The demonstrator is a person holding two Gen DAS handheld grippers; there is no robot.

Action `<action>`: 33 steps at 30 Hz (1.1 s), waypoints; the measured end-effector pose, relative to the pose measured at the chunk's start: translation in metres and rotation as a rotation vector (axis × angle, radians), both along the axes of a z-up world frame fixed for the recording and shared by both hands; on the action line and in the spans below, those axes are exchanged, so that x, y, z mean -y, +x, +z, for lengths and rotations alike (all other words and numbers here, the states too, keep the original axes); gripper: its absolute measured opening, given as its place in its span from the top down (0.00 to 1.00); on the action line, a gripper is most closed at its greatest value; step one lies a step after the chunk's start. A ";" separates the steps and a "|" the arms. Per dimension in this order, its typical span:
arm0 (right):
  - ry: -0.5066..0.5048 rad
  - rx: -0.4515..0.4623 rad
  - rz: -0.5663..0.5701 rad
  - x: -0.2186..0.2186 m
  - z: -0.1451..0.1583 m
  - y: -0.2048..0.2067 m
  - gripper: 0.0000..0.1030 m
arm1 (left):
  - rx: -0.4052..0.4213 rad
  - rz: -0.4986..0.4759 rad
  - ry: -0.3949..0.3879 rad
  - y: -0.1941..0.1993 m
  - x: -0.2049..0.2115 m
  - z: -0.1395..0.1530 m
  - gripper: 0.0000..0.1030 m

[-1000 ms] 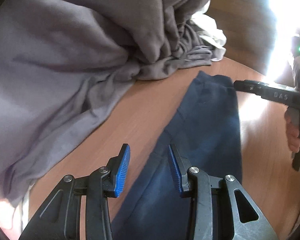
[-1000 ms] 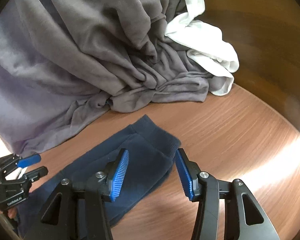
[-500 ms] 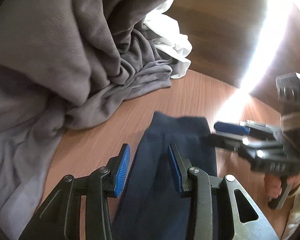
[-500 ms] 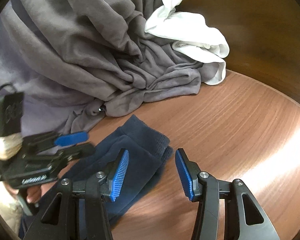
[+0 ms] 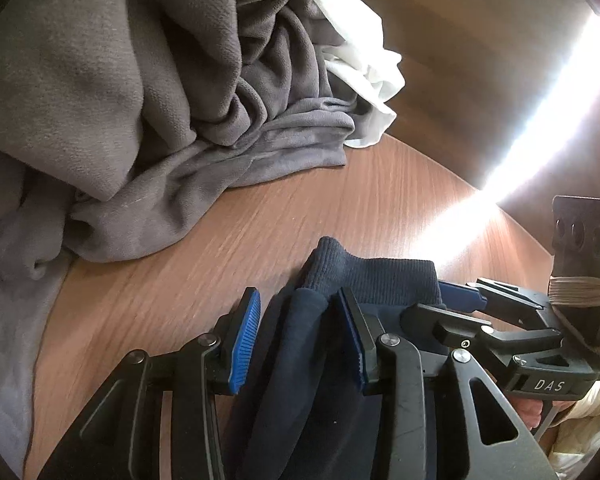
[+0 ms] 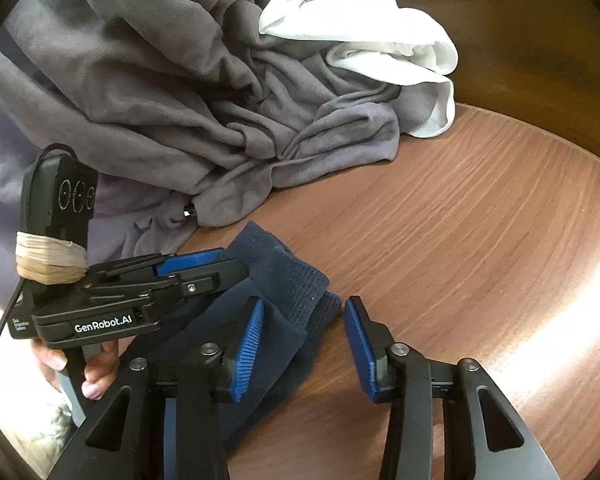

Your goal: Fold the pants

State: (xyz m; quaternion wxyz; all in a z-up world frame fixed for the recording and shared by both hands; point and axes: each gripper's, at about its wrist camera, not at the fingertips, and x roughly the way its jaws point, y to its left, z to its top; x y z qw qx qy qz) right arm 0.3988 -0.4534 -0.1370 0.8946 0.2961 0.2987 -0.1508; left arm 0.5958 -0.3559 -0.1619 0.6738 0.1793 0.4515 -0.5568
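Observation:
Dark navy pants lie on the wooden table, their ribbed cuff toward the far side. My left gripper is open, its jaws astride the left edge of the leg just behind the cuff. My right gripper is open over the right edge of the same cuff; its left pad sits above the fabric. Each gripper shows in the other's view, the right one at the cuff's right, the left one at its left.
A heap of grey cloth fills the left and far side of the brown wooden table. A white garment lies at its right end. The table's curved edge runs behind, with bright glare.
Both grippers have moved forward along the pants leg to its cuff end and drawn close together. The left gripper has swung right. Both jaws stayed open.

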 end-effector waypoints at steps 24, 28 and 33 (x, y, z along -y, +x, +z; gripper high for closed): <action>-0.097 0.048 0.028 -0.015 0.040 -0.006 0.82 | -0.037 0.010 -0.159 -0.011 -0.016 0.044 0.81; -0.171 0.098 0.030 -0.031 0.072 -0.017 0.82 | 0.004 0.005 -0.233 -0.019 -0.035 0.078 0.81; -0.241 0.142 0.044 -0.056 0.110 -0.029 0.82 | 0.047 -0.002 -0.304 -0.031 -0.063 0.115 0.81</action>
